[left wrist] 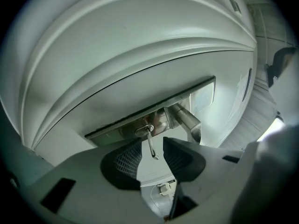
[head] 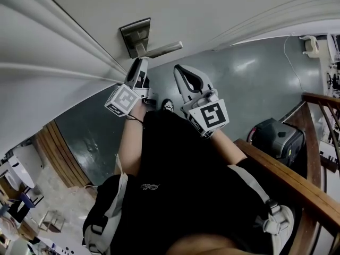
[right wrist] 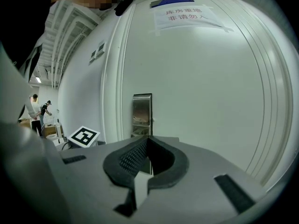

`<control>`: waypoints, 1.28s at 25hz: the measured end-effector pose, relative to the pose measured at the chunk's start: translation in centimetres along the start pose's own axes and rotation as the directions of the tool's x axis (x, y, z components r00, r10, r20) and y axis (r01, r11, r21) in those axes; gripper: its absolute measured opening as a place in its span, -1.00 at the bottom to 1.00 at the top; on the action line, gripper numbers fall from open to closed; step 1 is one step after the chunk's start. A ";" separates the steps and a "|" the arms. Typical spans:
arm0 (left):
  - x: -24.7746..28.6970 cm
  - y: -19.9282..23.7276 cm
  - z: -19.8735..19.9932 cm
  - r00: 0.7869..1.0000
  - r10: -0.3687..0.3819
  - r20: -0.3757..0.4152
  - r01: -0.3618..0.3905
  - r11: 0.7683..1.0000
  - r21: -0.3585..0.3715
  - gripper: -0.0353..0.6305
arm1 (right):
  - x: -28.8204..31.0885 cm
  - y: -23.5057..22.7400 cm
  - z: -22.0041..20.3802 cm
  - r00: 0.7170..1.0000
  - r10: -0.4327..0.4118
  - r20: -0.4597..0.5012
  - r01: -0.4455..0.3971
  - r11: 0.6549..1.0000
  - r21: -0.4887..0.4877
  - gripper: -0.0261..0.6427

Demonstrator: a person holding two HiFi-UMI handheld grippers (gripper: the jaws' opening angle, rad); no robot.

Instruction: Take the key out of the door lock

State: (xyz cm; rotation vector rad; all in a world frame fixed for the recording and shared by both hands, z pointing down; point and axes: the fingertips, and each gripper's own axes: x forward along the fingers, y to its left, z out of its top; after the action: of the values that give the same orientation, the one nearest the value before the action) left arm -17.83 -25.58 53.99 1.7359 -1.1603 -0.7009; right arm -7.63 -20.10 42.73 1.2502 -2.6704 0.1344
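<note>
My left tool (left wrist: 153,144) has its jaws apart, and the key (left wrist: 150,143) stands between them. I see a gap on each side of the key, so neither of the pads (left wrist: 128,160) presses on it. The key is seated in the lock (left wrist: 144,130) and sticks out toward me, edge-on, as a thin strip of metal. The lock holds nothing else that I can see. It is set in a steel plate (left wrist: 202,93), just beside the handle (left wrist: 187,120) that juts from the same plate. The plate is fixed to a white panelled door (left wrist: 131,41).

My right tool (right wrist: 148,139) has its jaws together, tips touching, with nothing between them. It is held back from the door and points at the plate from a little way off. In the head view it sits beside the left tool, which is closer to the handle. A paper sign (right wrist: 189,17) is stuck high on the door. The floor (head: 249,84) is grey.
</note>
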 end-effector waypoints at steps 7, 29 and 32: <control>1.0 -0.1 0.4 0.999 -0.014 0.051 0.018 0.996 -0.091 -0.50 | 0.1 0.4 -0.8 1.000 0.009 -0.026 -0.008 1.000 0.030 -0.90; 1.7 0.3 1.0 0.996 0.028 0.087 -0.015 0.989 -0.144 -0.71 | 0.5 0.1 -0.5 1.000 0.009 -0.017 -0.008 0.999 0.045 -0.90; 1.8 0.4 1.0 0.996 0.028 0.085 -0.015 0.989 -0.147 -0.71 | 0.6 0.0 -0.5 1.000 0.006 -0.016 -0.005 0.999 0.045 -0.90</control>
State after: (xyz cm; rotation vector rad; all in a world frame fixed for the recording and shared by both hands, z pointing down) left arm -18.10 -27.63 53.95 1.5816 -1.1558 -0.8348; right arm -7.96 -20.52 43.31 1.2495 -2.6721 0.2061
